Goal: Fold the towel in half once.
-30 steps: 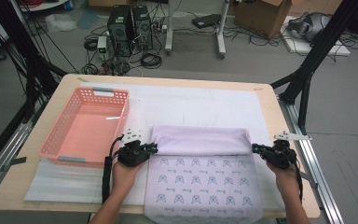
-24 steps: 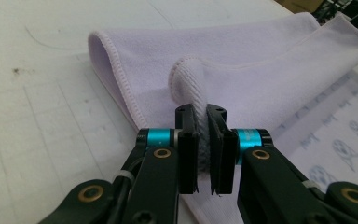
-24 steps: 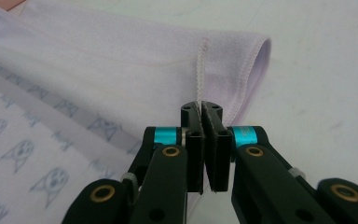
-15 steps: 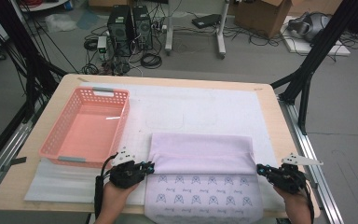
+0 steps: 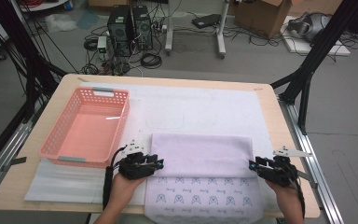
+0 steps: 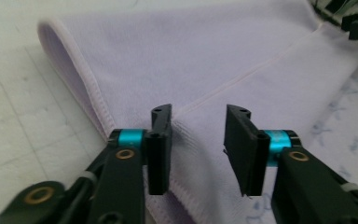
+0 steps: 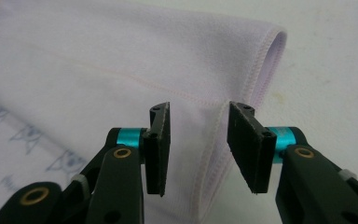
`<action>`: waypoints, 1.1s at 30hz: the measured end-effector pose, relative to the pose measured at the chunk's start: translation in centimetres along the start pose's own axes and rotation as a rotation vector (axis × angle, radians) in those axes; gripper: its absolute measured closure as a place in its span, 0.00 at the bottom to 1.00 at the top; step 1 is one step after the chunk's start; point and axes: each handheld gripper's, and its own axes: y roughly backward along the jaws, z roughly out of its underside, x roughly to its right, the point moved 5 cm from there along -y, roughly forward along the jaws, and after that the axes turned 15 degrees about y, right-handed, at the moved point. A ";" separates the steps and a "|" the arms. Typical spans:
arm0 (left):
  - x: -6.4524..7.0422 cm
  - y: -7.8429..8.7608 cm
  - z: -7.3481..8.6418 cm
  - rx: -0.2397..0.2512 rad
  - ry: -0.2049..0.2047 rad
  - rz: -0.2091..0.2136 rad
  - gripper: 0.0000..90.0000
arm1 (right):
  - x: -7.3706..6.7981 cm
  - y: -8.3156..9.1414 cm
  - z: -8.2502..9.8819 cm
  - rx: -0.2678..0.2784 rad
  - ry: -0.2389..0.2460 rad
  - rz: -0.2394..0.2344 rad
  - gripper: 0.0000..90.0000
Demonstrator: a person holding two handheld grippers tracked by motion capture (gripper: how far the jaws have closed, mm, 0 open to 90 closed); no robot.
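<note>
Left tongs (image 5: 156, 163) and right tongs (image 5: 253, 165) have just been opening, jaws parted over the lilac towel (image 5: 200, 151), gripping nothing. It lies folded at lower centre, long axis left-right, on the white-matted bench (image 5: 279, 112); pink basket (image 5: 86, 128) left, cables on the floor behind.

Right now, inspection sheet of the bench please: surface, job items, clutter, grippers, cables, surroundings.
Surface: wooden table under a white mat.
Job's things: lilac towel, far half folded toward the person over the patterned side.
Clutter: empty pink basket at left.
Grippers: left gripper and right gripper at the fold's corners; jaws just been opening, pads off the cloth.
Cables: black lead along the left forearm; tangle on the floor by the computer towers.
Surroundings: cardboard box, black frame struts.
</note>
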 end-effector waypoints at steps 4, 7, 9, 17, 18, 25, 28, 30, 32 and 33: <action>0.0 0.6 0.1 0.022 0.006 -0.006 0.96 | 0.1 -1.0 0.6 -0.040 0.008 -0.021 0.96; 0.1 1.7 0.2 0.042 0.005 0.020 0.97 | -0.2 -0.1 0.8 -0.010 0.010 -0.032 0.97; 0.5 2.4 0.4 0.056 0.013 0.045 0.97 | -0.6 0.7 1.0 0.010 0.003 -0.051 0.97; 1.8 4.5 2.0 0.057 0.004 0.085 0.97 | -2.1 3.7 2.5 0.049 0.014 -0.084 0.97; 2.1 4.7 2.2 0.061 0.005 0.090 0.97 | -2.4 4.0 2.6 0.047 0.012 -0.091 0.97; 2.4 6.7 3.5 0.048 0.001 0.112 0.97 | -3.9 5.5 3.4 0.055 0.039 -0.125 0.97; 2.7 7.4 4.2 0.034 -0.016 0.121 0.97 | -4.5 6.0 3.8 0.047 0.049 -0.137 0.97; 3.1 7.9 4.7 0.021 -0.030 0.129 0.97 | -4.8 6.4 4.0 0.047 0.053 -0.142 0.97; 3.8 8.4 5.3 0.004 -0.059 0.134 0.97 | -5.2 6.9 4.4 0.042 0.051 -0.151 0.97; 4.1 8.6 5.6 -0.001 -0.067 0.138 0.97 | -5.3 7.2 4.7 0.039 0.055 -0.150 0.97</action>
